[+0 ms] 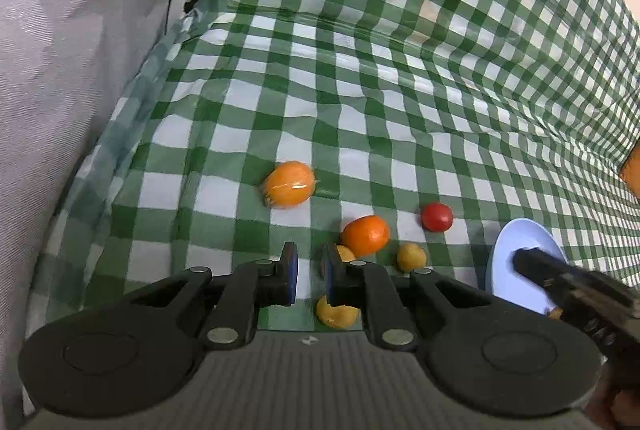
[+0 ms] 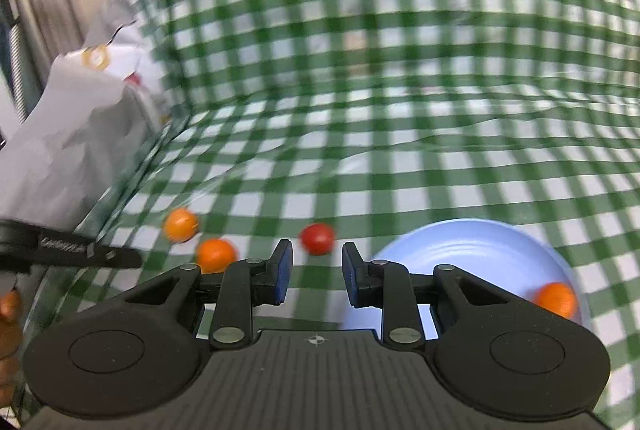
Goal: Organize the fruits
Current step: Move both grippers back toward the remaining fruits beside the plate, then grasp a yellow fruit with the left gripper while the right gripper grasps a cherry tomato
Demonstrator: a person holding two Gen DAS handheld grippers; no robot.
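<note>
Fruits lie scattered on the green checked cloth (image 1: 400, 90), which covers the whole table and climbs the back. A crumpled white bag (image 1: 72, 50) stands at the left edge of the cloth.

My left gripper (image 1: 310, 278) fills the bottom of its view, jaws parted with a narrow gap and nothing between them. My right gripper (image 2: 316, 276) has its jaws set wider, also empty; its view is blurred.

The pale blue plate (image 2: 460, 250) sits on the cloth just ahead and right of my right gripper. One orange fruit (image 2: 556, 299) rests inside it near the right rim. In the left view the right gripper's fingertips (image 1: 532, 262) are over the plate.

Loose fruit, largest first:
- wrapped orange fruit (image 1: 290, 184), farthest left, apart from the others, shiny film around it.
- bare orange fruit (image 1: 366, 235), just ahead of my left gripper's right finger.
- red tomato (image 1: 437, 217), to the right of that, between it and the plate; in the right view it sits just beyond the gap of my right jaws.
- small yellow fruit (image 1: 411, 257), near the bare orange fruit, on its right.
- yellow fruit (image 1: 337, 315) under my left gripper's right finger, partly hidden.
- another yellow fruit (image 1: 346, 253) peeking beside that finger, appearing to touch the bare orange fruit; cannot tell for sure.
</note>
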